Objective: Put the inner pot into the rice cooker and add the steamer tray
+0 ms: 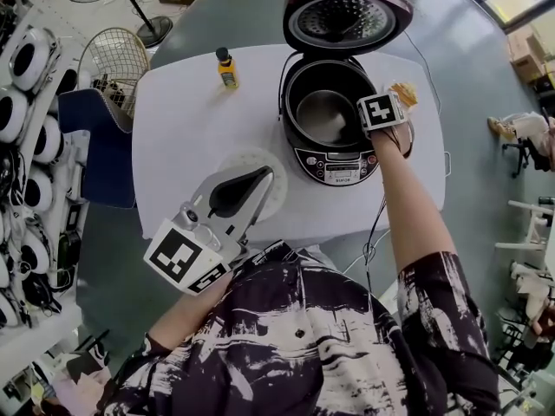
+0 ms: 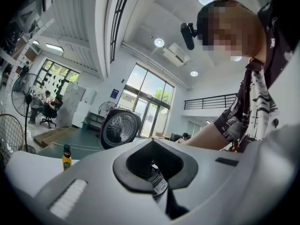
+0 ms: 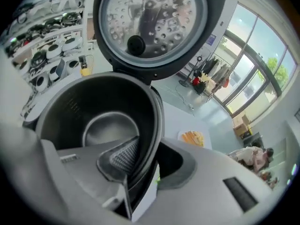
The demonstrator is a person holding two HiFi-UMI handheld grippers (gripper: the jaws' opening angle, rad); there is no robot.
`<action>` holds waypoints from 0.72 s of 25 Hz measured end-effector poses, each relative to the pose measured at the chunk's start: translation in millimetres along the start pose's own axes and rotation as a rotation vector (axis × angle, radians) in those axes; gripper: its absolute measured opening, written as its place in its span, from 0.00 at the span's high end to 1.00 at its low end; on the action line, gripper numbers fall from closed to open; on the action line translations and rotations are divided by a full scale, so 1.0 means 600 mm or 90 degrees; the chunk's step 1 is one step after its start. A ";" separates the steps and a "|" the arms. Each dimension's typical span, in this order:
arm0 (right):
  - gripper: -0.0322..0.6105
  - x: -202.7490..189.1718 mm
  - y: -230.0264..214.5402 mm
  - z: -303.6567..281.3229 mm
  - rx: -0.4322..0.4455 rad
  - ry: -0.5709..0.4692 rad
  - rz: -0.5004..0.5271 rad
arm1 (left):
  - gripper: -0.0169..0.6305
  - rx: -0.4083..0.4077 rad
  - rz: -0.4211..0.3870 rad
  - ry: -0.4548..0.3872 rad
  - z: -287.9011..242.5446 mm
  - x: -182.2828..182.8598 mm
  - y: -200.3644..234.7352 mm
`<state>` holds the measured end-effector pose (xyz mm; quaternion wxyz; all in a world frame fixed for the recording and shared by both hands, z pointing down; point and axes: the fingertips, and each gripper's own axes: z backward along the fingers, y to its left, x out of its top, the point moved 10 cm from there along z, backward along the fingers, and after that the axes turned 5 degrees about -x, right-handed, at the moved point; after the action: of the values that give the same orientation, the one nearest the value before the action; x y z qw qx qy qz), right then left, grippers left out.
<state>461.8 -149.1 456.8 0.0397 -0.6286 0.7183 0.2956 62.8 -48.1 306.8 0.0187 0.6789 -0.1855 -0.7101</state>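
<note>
The dark red rice cooker (image 1: 334, 159) stands open at the back right of the white table (image 1: 186, 137), its lid (image 1: 345, 14) raised. The metal inner pot (image 1: 323, 111) sits inside it. My right gripper (image 1: 373, 125) hangs over the pot's right rim, pointing steeply down. In the right gripper view the right gripper (image 3: 143, 165) straddles the pot's rim (image 3: 157, 121), ribbed pad inside, other jaw outside, a small gap showing. The white round steamer tray (image 1: 238, 159) lies flat near the table's front. My left gripper (image 1: 263, 177) hovers level above it, jaws slightly apart and empty.
A yellow bottle with a black cap (image 1: 227, 68) stands at the table's back left. A yellow-orange object (image 1: 403, 94) lies right of the cooker. A wire basket (image 1: 117, 59) and a floor fan stand beyond the left edge. Shelves of rice cookers line the left wall.
</note>
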 end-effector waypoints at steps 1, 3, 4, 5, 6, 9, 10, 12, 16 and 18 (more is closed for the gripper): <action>0.80 -0.004 -0.005 0.001 0.015 -0.001 -0.032 | 0.97 -0.001 0.000 0.000 0.001 0.000 0.001; 0.81 -0.012 -0.015 0.004 0.048 -0.008 -0.091 | 0.97 -0.004 0.001 0.001 0.004 0.001 0.004; 0.82 -0.016 -0.022 0.009 0.059 -0.015 -0.118 | 0.97 -0.007 0.001 0.001 0.004 0.001 0.004; 0.82 -0.020 -0.029 0.015 0.069 -0.025 -0.144 | 0.97 -0.010 0.002 0.001 0.004 0.002 0.005; 0.82 -0.025 -0.038 0.023 0.077 -0.040 -0.170 | 0.97 -0.015 0.003 0.002 0.004 0.002 0.006; 0.83 -0.040 -0.064 0.058 0.096 -0.102 -0.237 | 0.97 -0.026 0.006 0.003 0.001 0.003 0.010; 0.83 -0.045 -0.071 0.075 0.103 -0.128 -0.250 | 0.97 -0.029 0.006 0.003 0.001 0.004 0.012; 0.84 -0.051 -0.077 0.127 0.117 -0.193 -0.256 | 0.97 -0.036 0.003 0.001 -0.001 0.006 0.020; 0.86 -0.072 -0.012 0.289 0.241 -0.320 -0.215 | 0.97 -0.037 0.005 0.000 0.008 0.008 0.045; 0.86 -0.097 0.069 0.356 0.358 -0.324 -0.191 | 0.97 -0.036 0.009 0.003 0.014 0.008 0.059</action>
<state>368.2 4.8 321.3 0.4293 -0.5976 0.6387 0.2250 46.4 -80.3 312.5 0.0431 0.6783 -0.1698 -0.7136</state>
